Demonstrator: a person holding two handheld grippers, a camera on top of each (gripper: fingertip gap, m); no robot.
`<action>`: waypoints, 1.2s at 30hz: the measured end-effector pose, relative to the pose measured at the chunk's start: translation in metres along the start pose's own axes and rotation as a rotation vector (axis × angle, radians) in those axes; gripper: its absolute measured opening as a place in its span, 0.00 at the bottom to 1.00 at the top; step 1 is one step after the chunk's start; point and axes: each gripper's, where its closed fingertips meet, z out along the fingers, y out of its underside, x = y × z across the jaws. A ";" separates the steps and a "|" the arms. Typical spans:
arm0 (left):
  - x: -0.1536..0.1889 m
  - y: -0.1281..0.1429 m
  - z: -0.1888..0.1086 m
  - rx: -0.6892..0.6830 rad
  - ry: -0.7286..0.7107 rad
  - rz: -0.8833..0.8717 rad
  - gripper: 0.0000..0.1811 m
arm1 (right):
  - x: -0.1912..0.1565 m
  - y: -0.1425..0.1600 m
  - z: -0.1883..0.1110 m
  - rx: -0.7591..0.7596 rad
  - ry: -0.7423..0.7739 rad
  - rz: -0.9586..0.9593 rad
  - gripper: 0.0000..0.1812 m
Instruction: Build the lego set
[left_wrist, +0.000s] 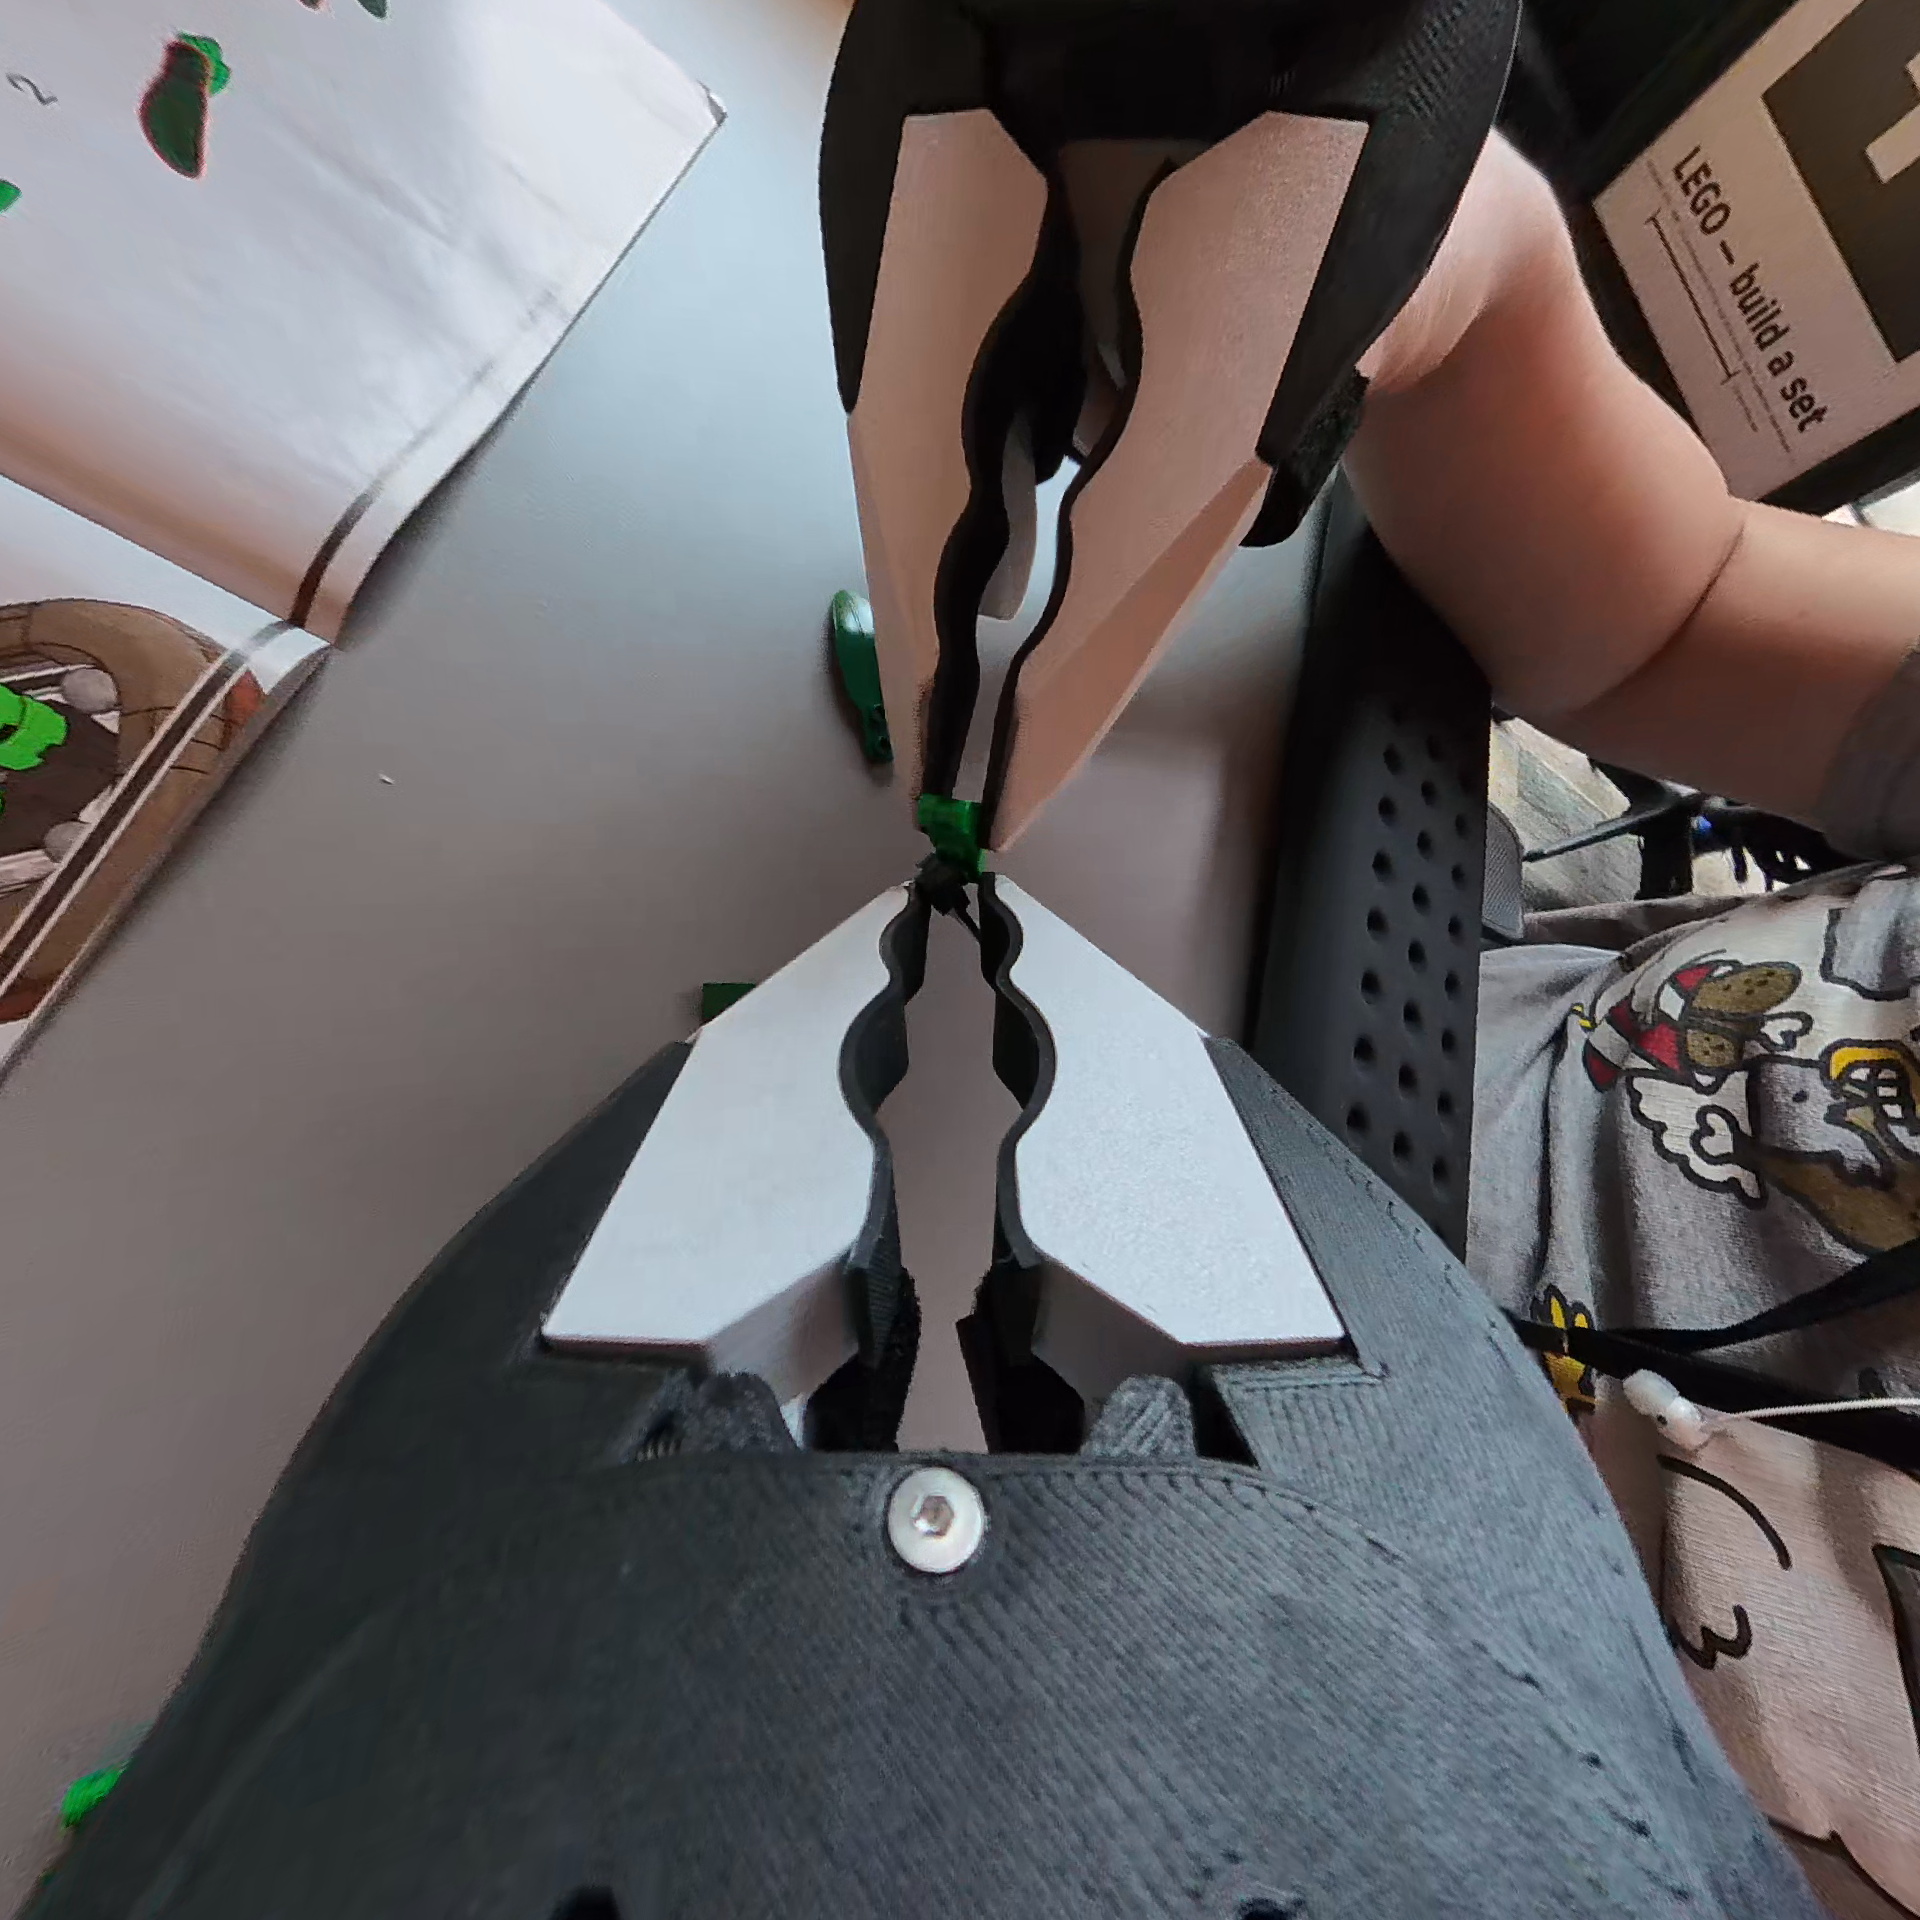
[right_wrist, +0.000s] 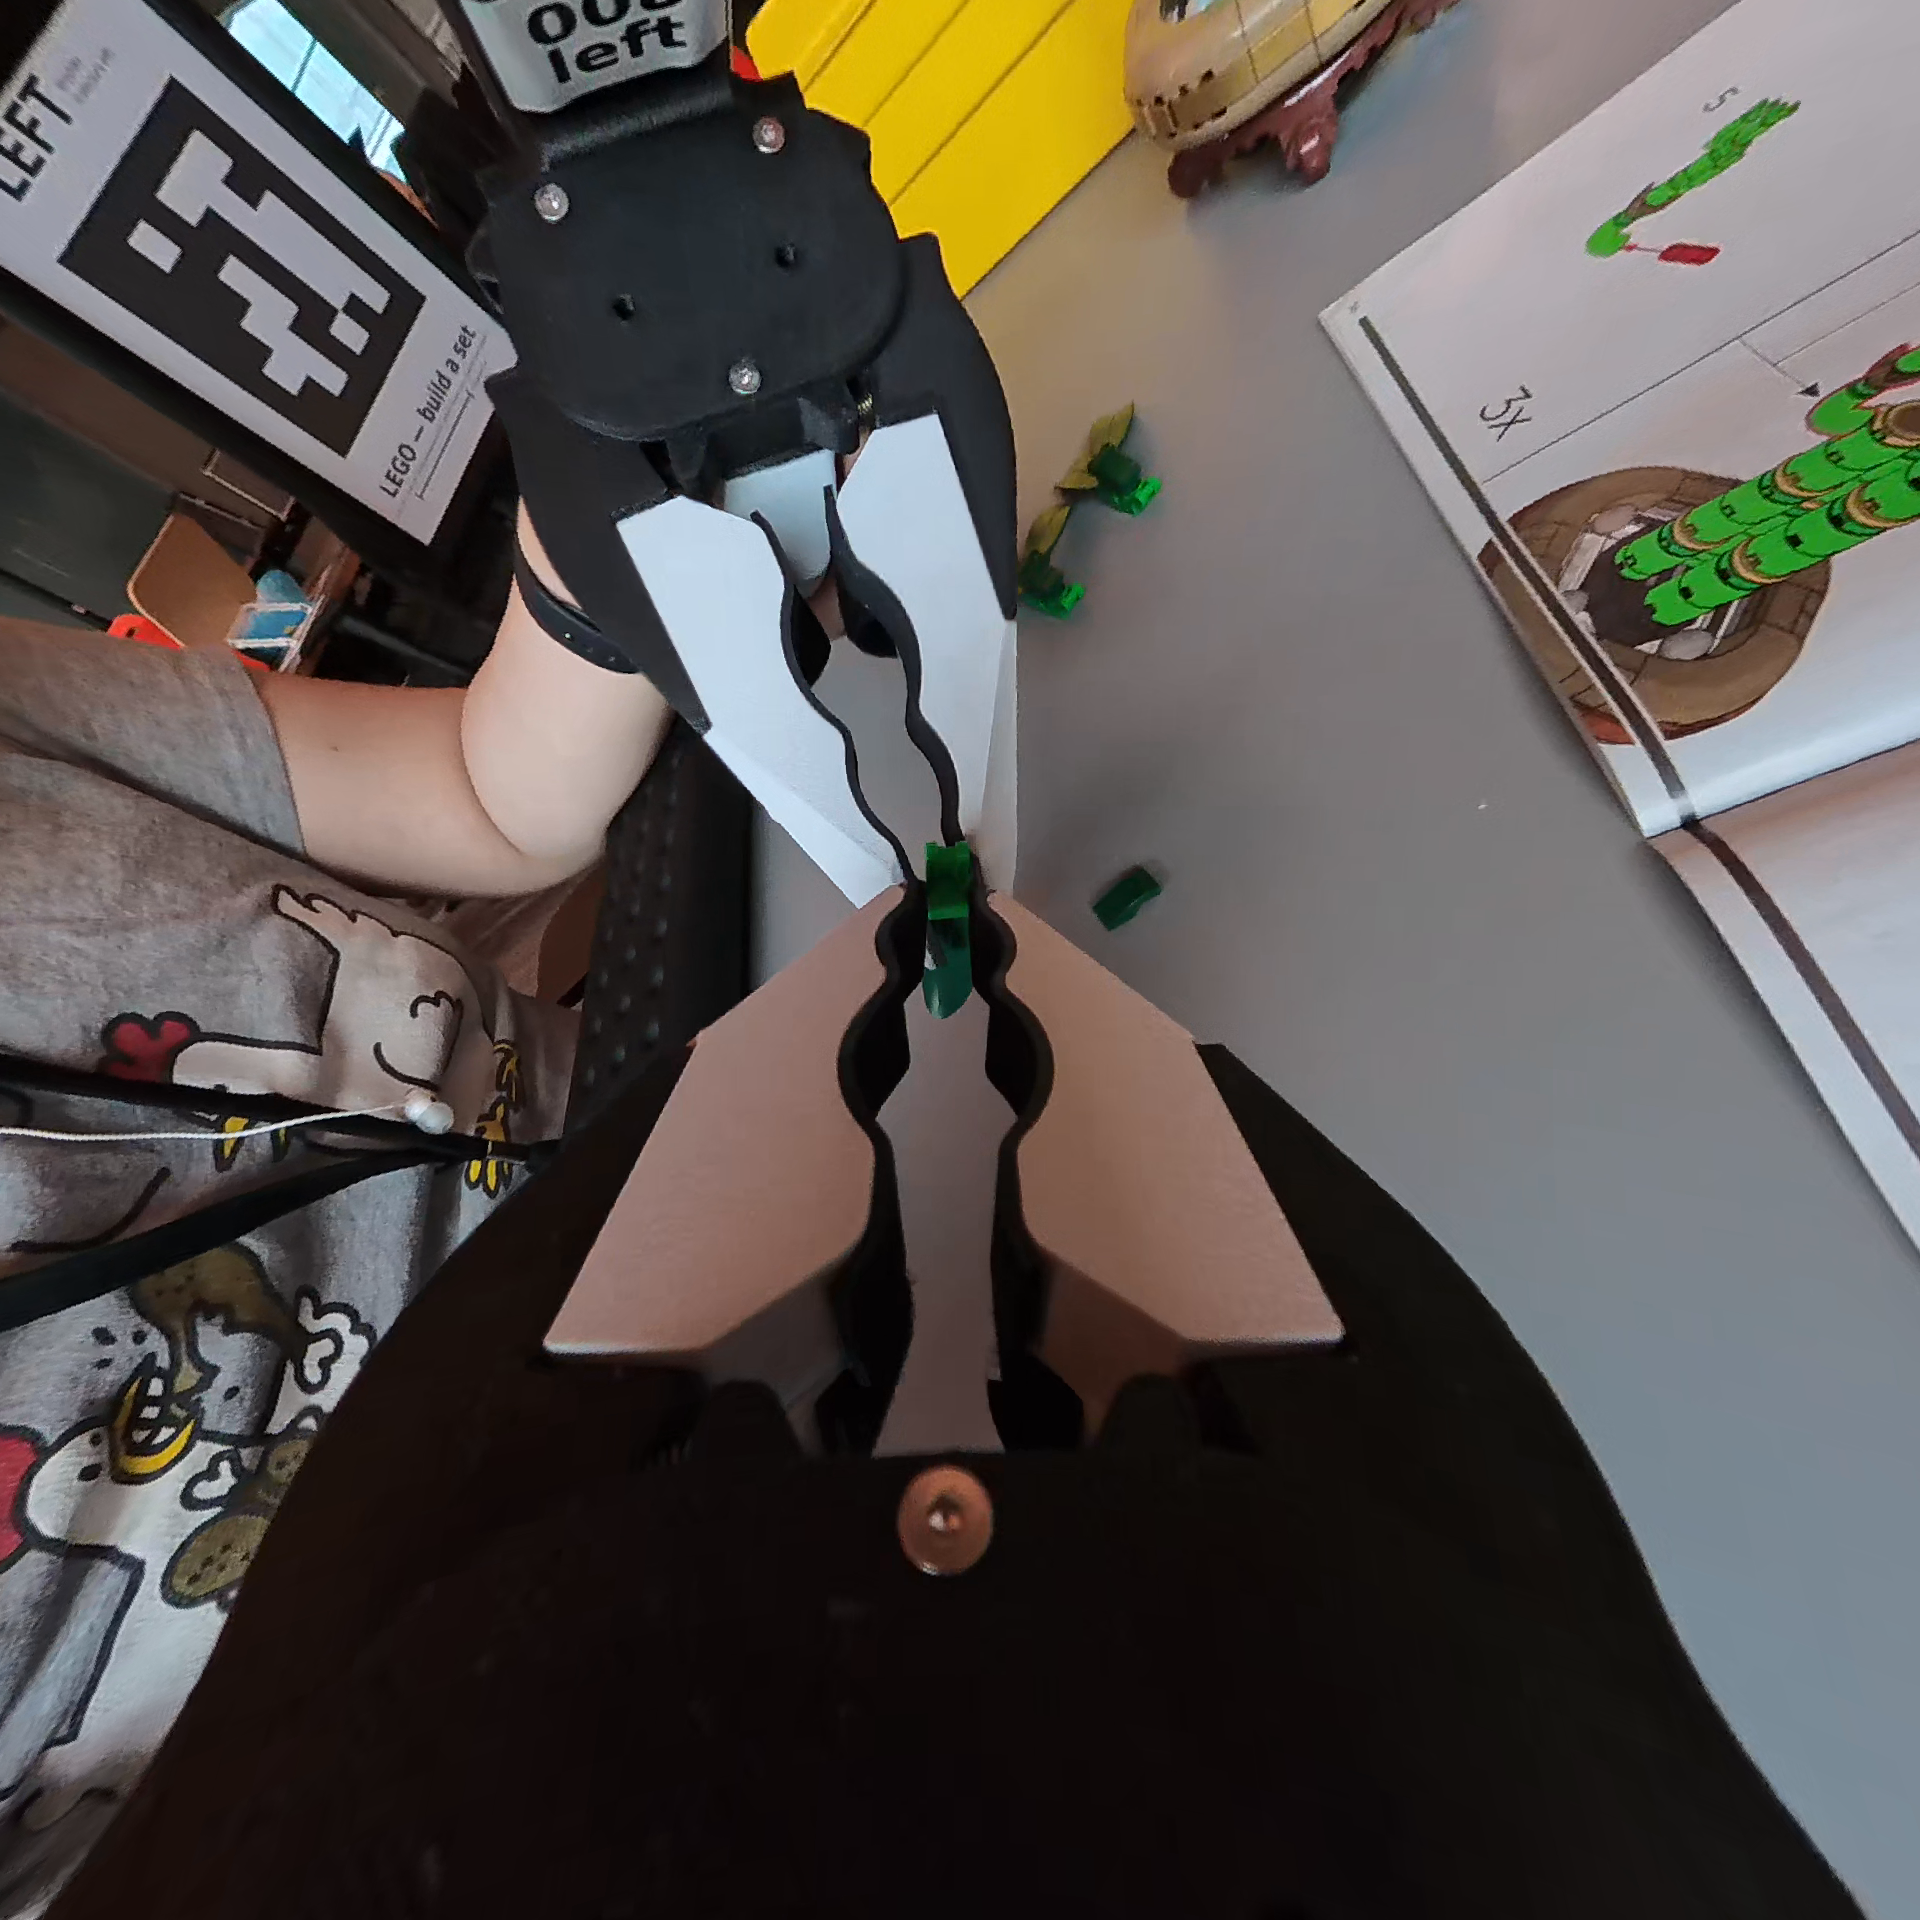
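Observation:
My two grippers meet tip to tip above the grey table (left_wrist: 520, 935). My left gripper (left_wrist: 951, 888), with grey-white fingers, is shut on one end of a small green lego piece (left_wrist: 949, 823). My right gripper (right_wrist: 948, 920), with pinkish fingers, is shut on a dark green leaf piece (right_wrist: 943, 971) joined to or pressed against that small piece (right_wrist: 948, 868). The right gripper (left_wrist: 961, 821) comes in from the top of the left wrist view. The left gripper (right_wrist: 940, 847) comes in from the top of the right wrist view. The exact joint between the pieces is hidden by the fingertips.
An open instruction booklet (right_wrist: 1714, 623) lies on the table. Loose parts lie about: a green leaf (left_wrist: 860, 675), a small green brick (right_wrist: 1127, 896) and two leafy sub-assemblies (right_wrist: 1101, 478). A yellow box (right_wrist: 935, 125) and a tan-and-brown model (right_wrist: 1247, 94) stand at the back. A black perforated chair part (left_wrist: 1382, 935) runs along the table edge. Left and right tips are no more than a few centimetres apart. The small green brick (right_wrist: 1127, 896) sits 5 cm or so from the ends of my left fingers.

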 end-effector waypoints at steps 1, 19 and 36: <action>0.000 -0.001 -0.001 0.006 0.006 -0.006 0.04 | 0.000 -0.001 0.000 0.007 -0.006 0.005 0.03; 0.006 -0.010 -0.001 0.056 0.053 -0.038 0.14 | 0.000 -0.004 -0.002 0.034 -0.030 0.042 0.03; -0.003 -0.020 0.014 0.093 -0.063 -0.098 0.32 | 0.023 -0.003 -0.006 0.047 0.101 0.111 0.03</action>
